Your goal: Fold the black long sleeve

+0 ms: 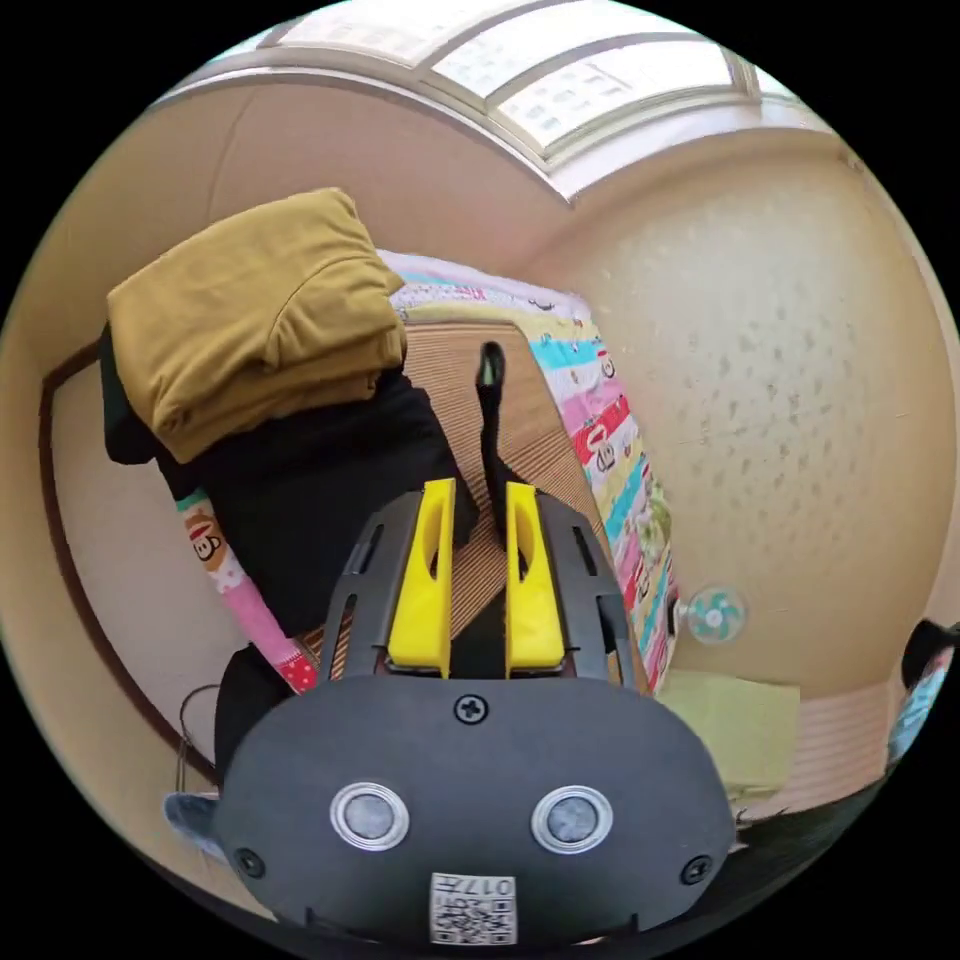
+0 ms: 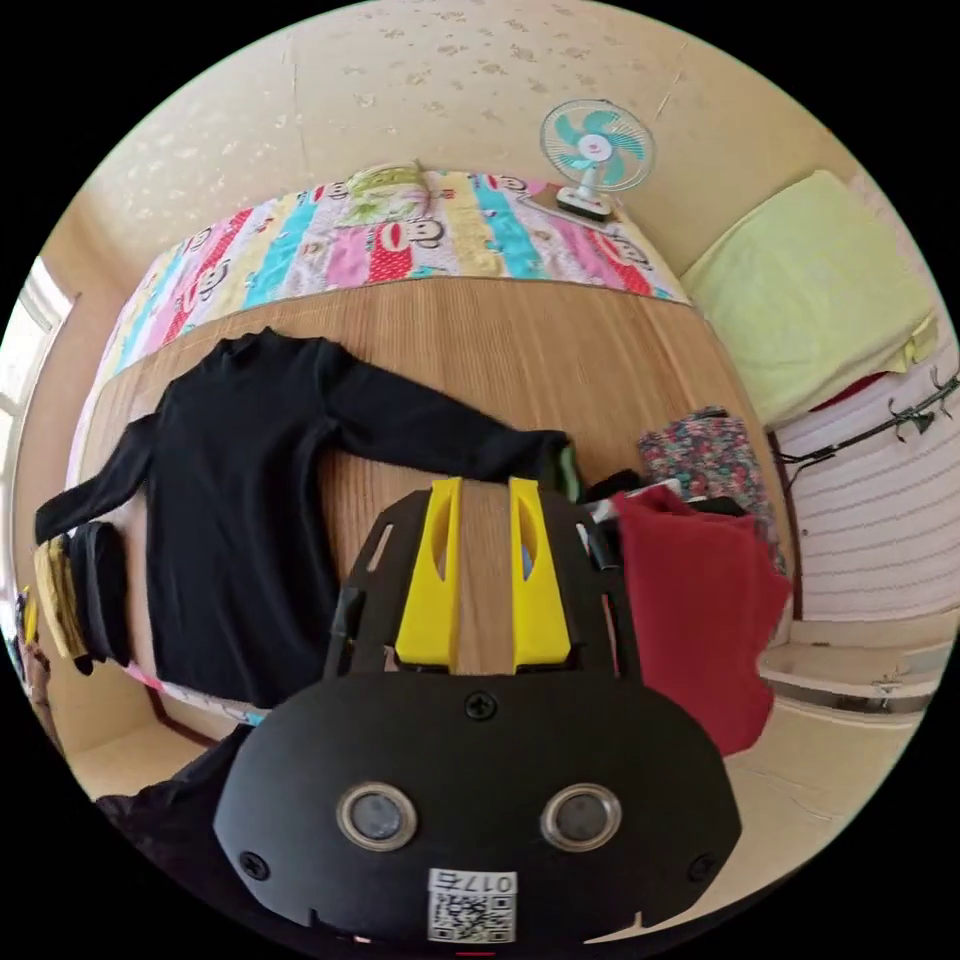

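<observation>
The black long sleeve [image 2: 235, 520] lies spread flat on the woven mat [image 2: 520, 340], both sleeves stretched out. My right gripper [image 2: 485, 485] hovers open over the mat just below the outstretched sleeve [image 2: 430, 430], close to its cuff, with bare mat between the yellow jaws. In the left gripper view, black cloth [image 1: 320, 490] lies to the left of my left gripper [image 1: 480, 488]. A narrow black strip of sleeve [image 1: 490, 430] runs away from its tips. The jaws stand apart with mat showing in the gap.
A folded mustard garment [image 1: 250, 310] sits on folded black clothes by the left gripper. A red garment [image 2: 700, 620] and a flowered one [image 2: 700, 450] lie at the mat's right end. A cartoon-print quilt [image 2: 400, 240], a small fan [image 2: 595, 150] and a green cushion [image 2: 820, 290] line the wall.
</observation>
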Motion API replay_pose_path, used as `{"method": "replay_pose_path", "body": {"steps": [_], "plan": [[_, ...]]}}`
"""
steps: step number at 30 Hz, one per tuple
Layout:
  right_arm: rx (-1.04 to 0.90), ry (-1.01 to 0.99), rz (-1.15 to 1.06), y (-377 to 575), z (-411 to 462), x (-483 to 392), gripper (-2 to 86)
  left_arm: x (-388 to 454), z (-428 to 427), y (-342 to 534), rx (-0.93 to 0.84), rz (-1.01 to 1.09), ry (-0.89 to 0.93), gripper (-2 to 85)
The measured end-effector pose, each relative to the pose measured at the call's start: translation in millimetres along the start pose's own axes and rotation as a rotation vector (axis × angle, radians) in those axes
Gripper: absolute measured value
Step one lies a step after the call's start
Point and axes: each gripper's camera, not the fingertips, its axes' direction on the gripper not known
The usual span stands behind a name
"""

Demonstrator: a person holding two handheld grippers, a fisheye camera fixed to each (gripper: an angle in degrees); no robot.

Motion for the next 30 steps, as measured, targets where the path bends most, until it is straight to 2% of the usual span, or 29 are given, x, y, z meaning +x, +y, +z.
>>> {"method": "replay_pose_path", "body": {"steps": [1,4,5,8,9,10,11,12,15,16,18,20,23,26,30], "plan": [[-0.066,-0.105,-0.058,10,25,-32,7.8,18,35,16,-0.125,0.119,-0.012,8.1],[-0.213,-0.241,-0.185,37,76,-111,8.2,69,149,71,-0.503,0.410,0.031,7.9],[-0.232,-0.253,-0.214,43,83,-125,8.2,84,190,98,-0.619,0.516,-0.031,7.8],[-0.315,-0.246,-0.364,85,103,-166,8.2,95,255,159,-0.778,0.750,-0.260,7.4],[-0.369,-0.230,-0.388,108,109,-166,7.9,90,262,171,-0.808,0.763,-0.312,7.2],[-0.443,-0.198,-0.399,136,115,-158,7.4,84,246,182,-0.688,0.763,-0.296,6.3],[-0.418,-0.196,-0.404,150,110,-151,6.9,75,232,191,-0.654,0.718,-0.292,5.6],[-0.340,-0.201,-0.418,177,90,-133,5.9,69,229,195,-0.676,0.695,-0.292,5.4],[-0.425,-0.211,-0.366,210,65,-95,4.5,48,215,198,-0.883,0.569,-0.259,4.7],[-0.469,-0.245,-0.311,212,55,-82,4.4,43,202,186,-0.872,0.493,-0.237,4.4],[-0.485,-0.272,-0.236,210,39,-65,4.3,42,168,146,-0.717,0.404,-0.117,4.6],[-0.496,-0.275,-0.181,206,26,-53,4.3,49,134,69,-0.515,0.340,0.033,7.0],[-0.515,-0.265,-0.114,198,6,-43,4.7,52,115,-42,-0.316,0.259,0.066,10.1],[-0.481,-0.234,-0.092,194,-24,-46,5.3,42,126,-138,-0.198,0.182,-0.037,12.9],[-0.438,-0.275,0.000,195,-66,-49,5.7,25,175,-217,-0.201,0.124,-0.213,14.6]]}}
